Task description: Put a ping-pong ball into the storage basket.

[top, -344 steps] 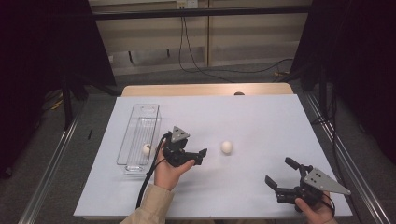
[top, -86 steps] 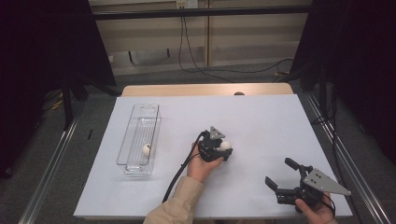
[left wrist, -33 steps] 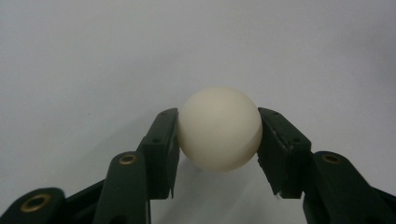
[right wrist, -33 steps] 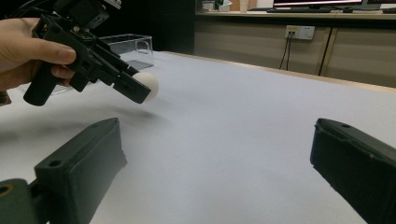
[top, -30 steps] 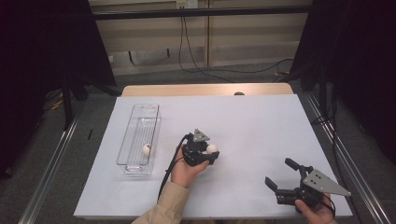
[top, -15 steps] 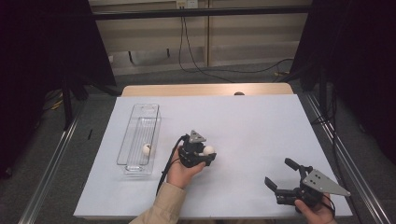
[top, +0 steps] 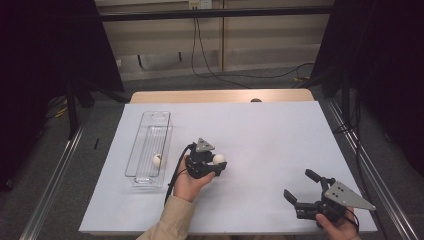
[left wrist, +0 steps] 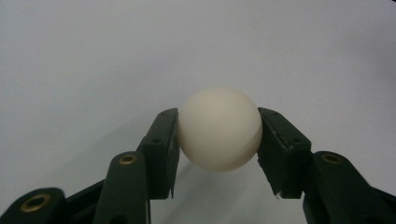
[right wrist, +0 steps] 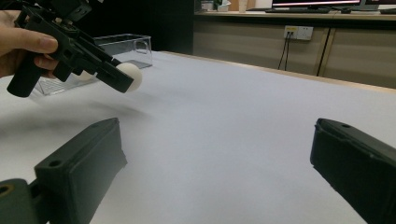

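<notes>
A white ball (top: 218, 159) rides clear of the table (top: 280, 135) near the middle of the high view, pinched between the two black jaws of the left gripper (top: 214, 166), which a hand (top: 189, 182) carries just right of a clear plastic tray (top: 135, 160). In the left gripper view the ball (left wrist: 218, 128) sits dead centre, the pads pressed against its two sides, with plain white tabletop behind it. The right gripper view catches the same pairing at upper left, the ball (right wrist: 130, 76) lifted above its own shadow and the tray (right wrist: 122, 44) just beyond it.

Inside the tray, toward its lower end in the high view, a second white ball (top: 157, 160) already lies at rest. The tray stands lengthwise at centre left of the frame, apart from the carried ball but near it.

At the lower right of the high view the right gripper (top: 304, 192) waits low over the table, jaws spread wide and holding nothing; its own camera shows both black pads at the bottom corners with bare white surface between them.

Judged from the way things lie, the work of gathering balls into the tray looks about half finished: one ball is in, the other is picked up and close to the tray but not yet over it. What seems left is to bring it above the tray's open top and let it go
</notes>
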`<state>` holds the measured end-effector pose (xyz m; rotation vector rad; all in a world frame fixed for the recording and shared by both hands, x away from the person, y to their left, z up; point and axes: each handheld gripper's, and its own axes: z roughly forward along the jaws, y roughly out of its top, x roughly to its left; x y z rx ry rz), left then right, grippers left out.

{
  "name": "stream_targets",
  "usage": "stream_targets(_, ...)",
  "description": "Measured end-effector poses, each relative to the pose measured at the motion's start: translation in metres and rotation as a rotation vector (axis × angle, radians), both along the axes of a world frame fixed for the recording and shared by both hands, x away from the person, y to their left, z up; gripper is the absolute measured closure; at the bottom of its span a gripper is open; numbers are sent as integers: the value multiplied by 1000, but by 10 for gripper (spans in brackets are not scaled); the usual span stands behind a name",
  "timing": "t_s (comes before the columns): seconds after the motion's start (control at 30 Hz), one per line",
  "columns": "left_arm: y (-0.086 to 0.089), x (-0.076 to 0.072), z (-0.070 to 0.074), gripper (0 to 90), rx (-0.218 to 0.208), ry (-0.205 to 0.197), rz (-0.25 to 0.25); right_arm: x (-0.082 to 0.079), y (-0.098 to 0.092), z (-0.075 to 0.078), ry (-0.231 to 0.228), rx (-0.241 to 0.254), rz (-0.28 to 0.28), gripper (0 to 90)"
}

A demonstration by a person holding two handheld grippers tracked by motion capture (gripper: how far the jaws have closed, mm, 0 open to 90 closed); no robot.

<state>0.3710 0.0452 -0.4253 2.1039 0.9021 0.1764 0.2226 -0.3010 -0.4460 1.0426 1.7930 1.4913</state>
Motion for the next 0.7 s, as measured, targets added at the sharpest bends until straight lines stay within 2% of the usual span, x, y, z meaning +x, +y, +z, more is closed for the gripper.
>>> stream_targets(0.43, 9, 2, 0, 510, -6, 12, 21, -1, 0, 0, 0, 0, -3, 19)
stream_targets(0.7, 14, 3, 3, 510, -1, 4, 30, 0, 1, 0, 0, 0, 1, 19)
